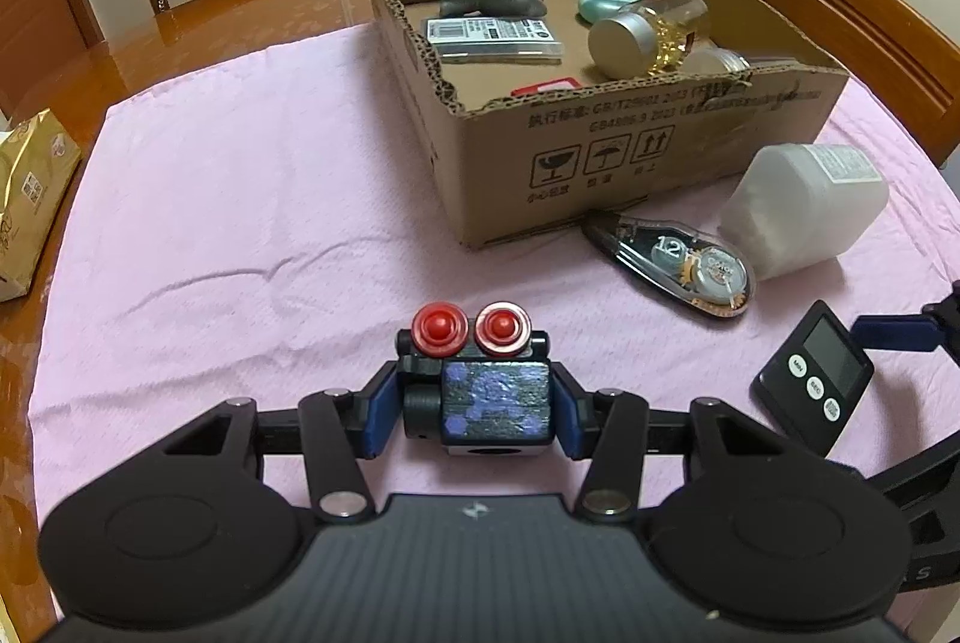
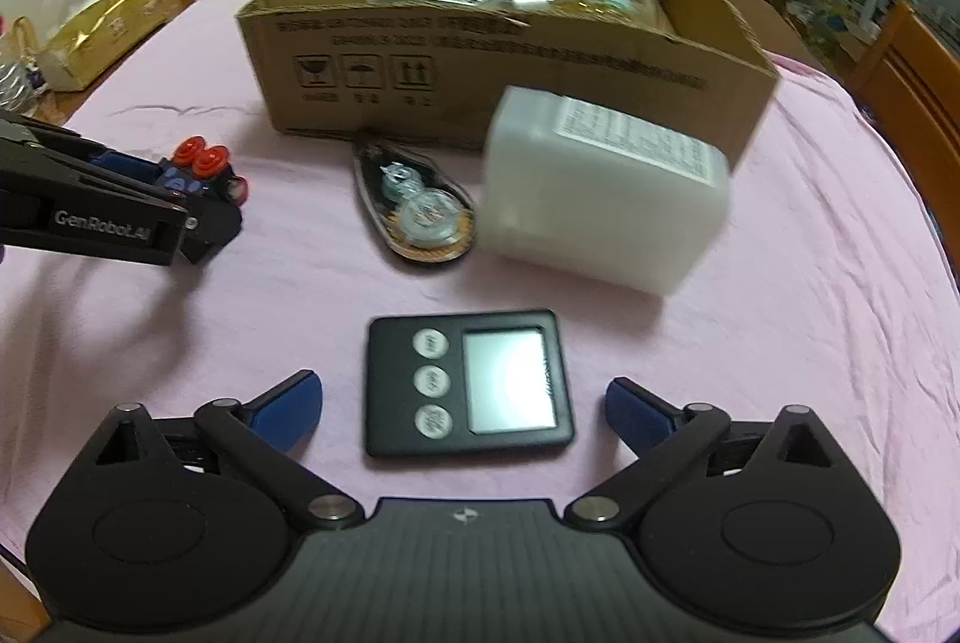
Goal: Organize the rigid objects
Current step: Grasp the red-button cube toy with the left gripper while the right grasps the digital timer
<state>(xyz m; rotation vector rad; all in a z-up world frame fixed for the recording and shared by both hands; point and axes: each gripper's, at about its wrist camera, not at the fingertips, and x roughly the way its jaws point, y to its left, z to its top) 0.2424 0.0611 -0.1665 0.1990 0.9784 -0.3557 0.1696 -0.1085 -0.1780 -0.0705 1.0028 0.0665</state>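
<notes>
Nearest, a small dark block toy (image 1: 480, 394) with two red knobs is clamped between the blue pads of the left gripper (image 1: 477, 403), apparently for carrying to the box. The right gripper (image 2: 465, 400) is spread wide around a black timer (image 2: 468, 382) lying flat on the pink cloth (image 1: 240, 223), untouched, likely the next pickup. Beyond, a tape dispenser (image 2: 414, 208) and white bottle (image 2: 606, 190) lie just before the cardboard box (image 1: 630, 144), already holding several items.

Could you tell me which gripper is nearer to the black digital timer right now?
Right. The right gripper, open, straddles the timer. The left gripper is off to the timer's left, shut on a black gadget.
</notes>
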